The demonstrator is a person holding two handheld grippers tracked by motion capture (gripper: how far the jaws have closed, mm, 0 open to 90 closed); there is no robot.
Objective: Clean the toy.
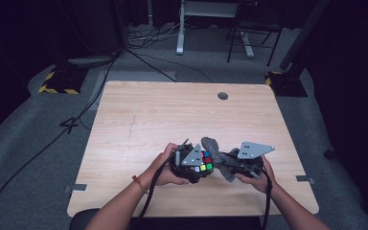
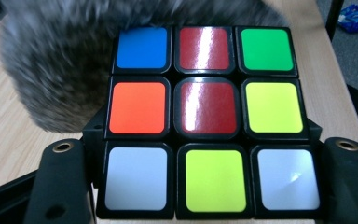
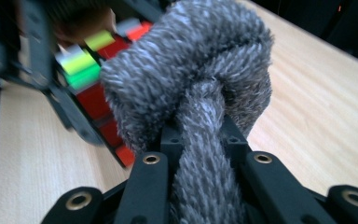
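— Left gripper (image 1: 199,167)?
— Clamped on the puzzle cube (image 2: 205,121), just above the table (image 1: 139,120), near its front edge.
— Right gripper (image 3: 205,163)?
— Pinching the grey fuzzy cloth (image 3: 191,84), pressed against the cube's side.
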